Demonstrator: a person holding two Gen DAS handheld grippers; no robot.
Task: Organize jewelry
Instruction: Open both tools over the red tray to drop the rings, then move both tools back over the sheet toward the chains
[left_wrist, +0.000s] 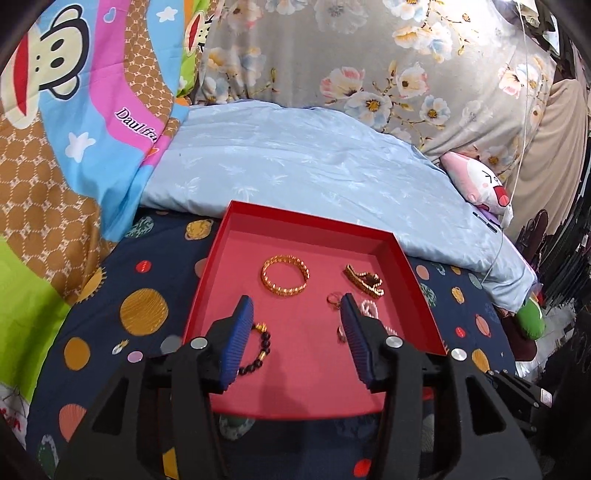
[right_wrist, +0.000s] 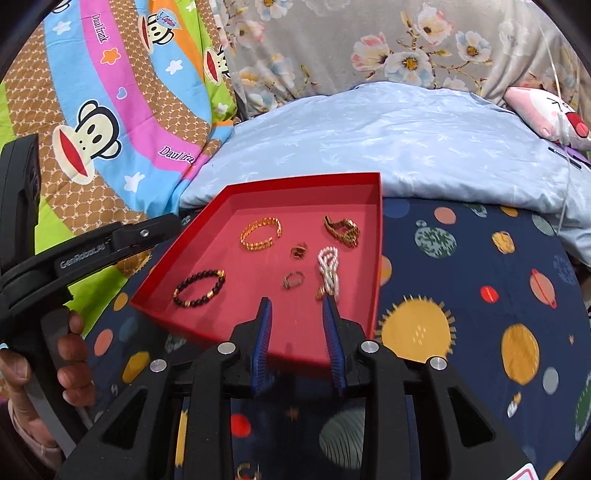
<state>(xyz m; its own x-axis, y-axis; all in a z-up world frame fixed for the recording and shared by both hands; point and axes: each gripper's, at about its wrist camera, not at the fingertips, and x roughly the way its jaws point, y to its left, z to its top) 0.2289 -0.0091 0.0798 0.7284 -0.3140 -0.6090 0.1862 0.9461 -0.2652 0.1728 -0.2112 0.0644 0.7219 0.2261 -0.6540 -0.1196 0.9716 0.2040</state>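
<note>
Your jewelry all lies loose in the red tray (right_wrist: 373, 236), which sits on the planet-print bedsheet (right_wrist: 480, 295) with no dividers to sort into. Taking the gold bangle (right_wrist: 261, 234) as your landmark: the gold chain bracelet (right_wrist: 342, 228) lies well to its right near the tray's right wall, the dark bead bracelet (right_wrist: 199, 288) lies nearer you and to its left, a small gold ring (right_wrist: 299, 252) sits just right of it and closer to you, a silver ring (right_wrist: 293, 279) lies nearer still, and the pearl strand (right_wrist: 330, 271) runs toward you beside those rings.

Your right gripper (right_wrist: 297, 308) hovers over the tray's near edge, jaws parted moderately and holding nothing; its right fingertip is just short of the pearl strand's gold clasp end. Your left gripper (left_wrist: 295, 306) is also empty, jaws spread wide over the tray floor; in its own view the bead bracelet (left_wrist: 258, 349) is partly hidden behind the left finger and the pearl strand (left_wrist: 371, 308) behind the right.

You look to be at the picking stage, with nothing lifted yet. The pearl strand seems the likeliest target for the right gripper: shift it slightly right so the strand falls between the jaws, lower until the tips nearly touch the tray floor, then close gently. The strand is limp, so expect it to drape and possibly drag the silver ring beside it.

Beyond the tray lie a pale blue quilt (right_wrist: 369, 140) and a monkey-print blanket (right_wrist: 110, 110).
</note>
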